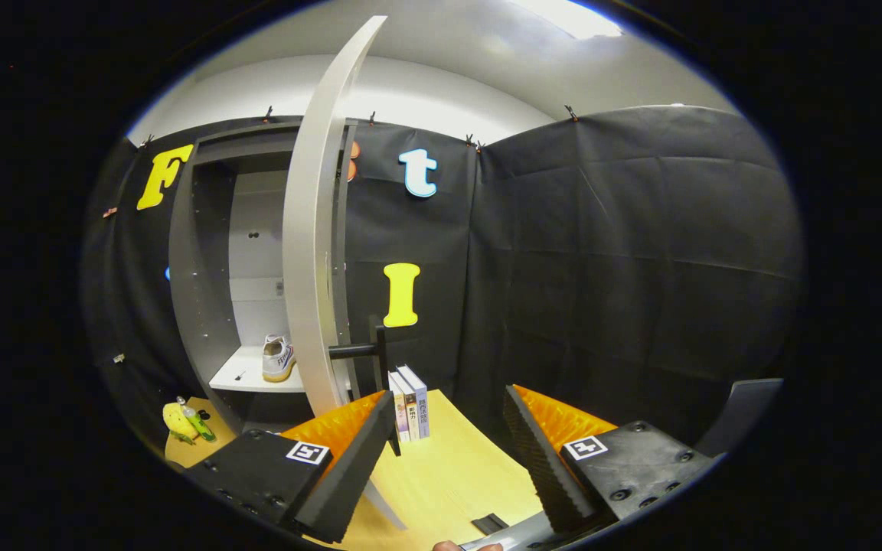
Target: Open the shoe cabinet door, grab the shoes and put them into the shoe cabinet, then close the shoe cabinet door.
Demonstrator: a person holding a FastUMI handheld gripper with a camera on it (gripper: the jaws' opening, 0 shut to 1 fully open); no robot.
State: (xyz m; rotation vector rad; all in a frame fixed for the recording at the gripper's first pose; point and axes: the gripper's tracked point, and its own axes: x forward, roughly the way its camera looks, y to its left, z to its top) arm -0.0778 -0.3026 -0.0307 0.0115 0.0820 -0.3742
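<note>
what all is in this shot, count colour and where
shoe cabinet: 1, grey, beyond the left finger, open
cabinet door: 1, pale grey, swung out edge-on, black handle just ahead of the left finger
shoe: 1, white, on the cabinet shelf
books: about 3, upright on the table beside the door
table: 1, light wood, under the fingers
bottle: 1, green, left table corner, by a yellow item
claw: 1, black with orange, open, empty

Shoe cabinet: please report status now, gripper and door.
Gripper open, holds nothing. Shoe cabinet door open, edge-on ahead of left finger. White shoe on shelf inside. Door handle just beyond fingers; books stand beside it.
</note>
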